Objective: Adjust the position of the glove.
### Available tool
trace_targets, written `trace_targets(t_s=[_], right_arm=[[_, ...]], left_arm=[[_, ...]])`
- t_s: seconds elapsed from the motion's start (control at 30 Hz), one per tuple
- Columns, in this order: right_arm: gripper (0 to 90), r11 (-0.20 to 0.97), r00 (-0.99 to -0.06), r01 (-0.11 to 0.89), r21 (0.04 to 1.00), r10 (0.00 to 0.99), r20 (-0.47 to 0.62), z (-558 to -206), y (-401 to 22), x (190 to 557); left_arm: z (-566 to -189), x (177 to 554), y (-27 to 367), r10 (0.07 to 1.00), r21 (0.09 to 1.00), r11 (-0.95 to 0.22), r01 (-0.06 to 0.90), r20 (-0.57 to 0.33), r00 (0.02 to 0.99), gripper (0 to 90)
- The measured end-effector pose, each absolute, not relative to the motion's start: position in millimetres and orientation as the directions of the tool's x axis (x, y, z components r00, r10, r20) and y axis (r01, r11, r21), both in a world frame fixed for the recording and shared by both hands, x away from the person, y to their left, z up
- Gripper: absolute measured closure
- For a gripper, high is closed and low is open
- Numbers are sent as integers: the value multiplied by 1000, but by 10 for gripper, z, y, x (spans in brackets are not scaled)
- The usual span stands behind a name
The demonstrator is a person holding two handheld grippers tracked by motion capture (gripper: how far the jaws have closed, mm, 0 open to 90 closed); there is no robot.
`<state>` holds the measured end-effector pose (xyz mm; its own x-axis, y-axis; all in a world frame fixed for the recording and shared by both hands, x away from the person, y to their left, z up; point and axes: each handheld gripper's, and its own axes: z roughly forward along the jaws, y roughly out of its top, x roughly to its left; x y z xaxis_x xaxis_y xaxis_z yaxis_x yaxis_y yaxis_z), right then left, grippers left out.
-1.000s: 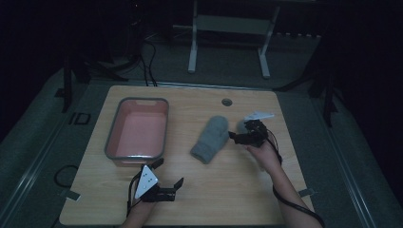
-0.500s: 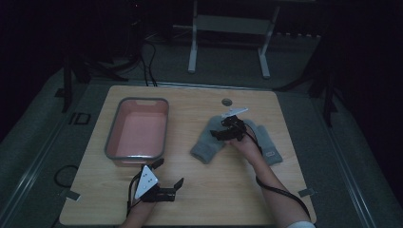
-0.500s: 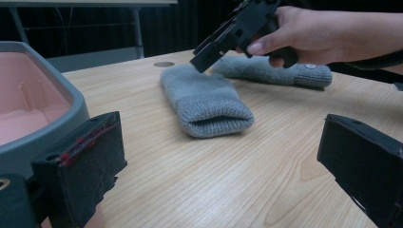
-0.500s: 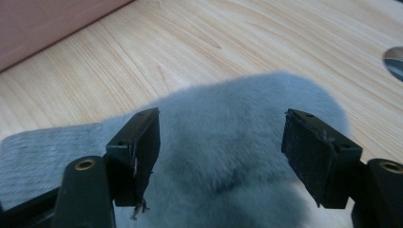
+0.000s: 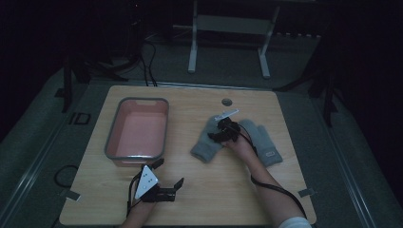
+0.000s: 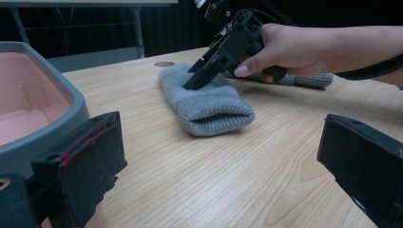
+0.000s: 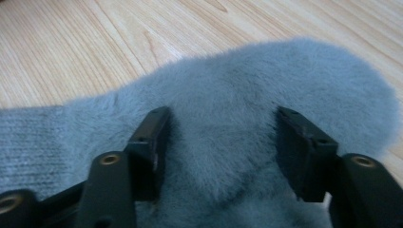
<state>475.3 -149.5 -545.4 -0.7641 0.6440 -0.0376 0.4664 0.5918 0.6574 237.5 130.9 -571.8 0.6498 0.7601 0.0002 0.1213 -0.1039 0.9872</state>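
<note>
Two grey mittens lie on the wooden table. The nearer mitten (image 5: 205, 141) (image 6: 209, 102) lies cuff toward the front, and the other mitten (image 5: 264, 142) (image 6: 304, 80) lies to its right, partly under the person's right hand. My right gripper (image 5: 219, 132) (image 6: 197, 80) (image 7: 223, 152) is tipped down onto the nearer mitten's fuzzy end. It is open, its jaws pressed into the mitten (image 7: 247, 90) with a fold of fabric between them. My left gripper (image 5: 168, 183) (image 6: 223, 142) rests open near the front edge with nothing in it.
A pink tub with a grey rim (image 5: 112, 137) (image 6: 52, 102) stands on the left of the table, close to my left gripper. A round hole (image 5: 227, 101) sits near the back edge. Stand legs and cables are on the floor beyond the table.
My right gripper has moved left, from beside the nearer mitten onto its upper end, uncovering the second mitten. The left gripper has not moved.
</note>
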Motion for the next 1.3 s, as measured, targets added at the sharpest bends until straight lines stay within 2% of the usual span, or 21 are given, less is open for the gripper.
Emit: trace_targets(t_s=[0.1,0.23,0.33,0.5,0.57,0.63,0.73,0.97,1.17,1.2,1.23,1.27,1.3], right_arm=[[516,583,-773,470,663,635,-10,-5460,-1503,4775],[741,582,-794,464,667,607,23,-5423,-1499,4762],[796,594,-818,453,665,573,46,-5364,-1487,4745],[804,615,-864,408,675,500,67,-5211,-1466,4609],[804,639,-902,342,689,430,49,-5083,-1457,4435],[804,645,-911,326,691,409,48,-5040,-1459,4377],[803,664,-947,260,701,317,50,-4899,-1508,4172],[801,653,-956,255,713,283,83,-4889,-1630,3922],[799,691,-952,281,666,286,105,-5177,-1689,3918],[789,706,-954,277,652,284,97,-5241,-1696,3943],[689,717,-952,284,636,289,99,-5325,-1707,3977],[689,717,-952,284,636,289,99,-5325,-1707,3977],[607,717,-953,287,635,281,114,-5364,-1716,3999]], left_arm=[[-5718,2375,1310,760,987,-103,121,0,650,22],[-5719,2379,1313,760,988,-96,124,-7,650,22],[-5719,2379,1313,761,988,-95,124,-9,649,22],[-5719,2378,1312,761,988,-96,124,-8,649,22],[-5719,2379,1314,761,988,-95,124,-8,649,22],[-5719,2380,1315,761,988,-96,124,-8,648,22],[-5719,2380,1314,762,988,-96,124,-8,648,22],[-5718,2380,1314,762,987,-96,125,-8,647,22],[-5718,2378,1311,762,987,-99,124,-5,648,22],[-5718,2379,1312,762,987,-98,124,-5,648,22],[-5718,2380,1312,762,988,-97,124,-6,648,22],[-5719,2380,1312,762,988,-96,124,-7,647,22],[-5719,2380,1313,762,988,-96,124,-7,647,22]])
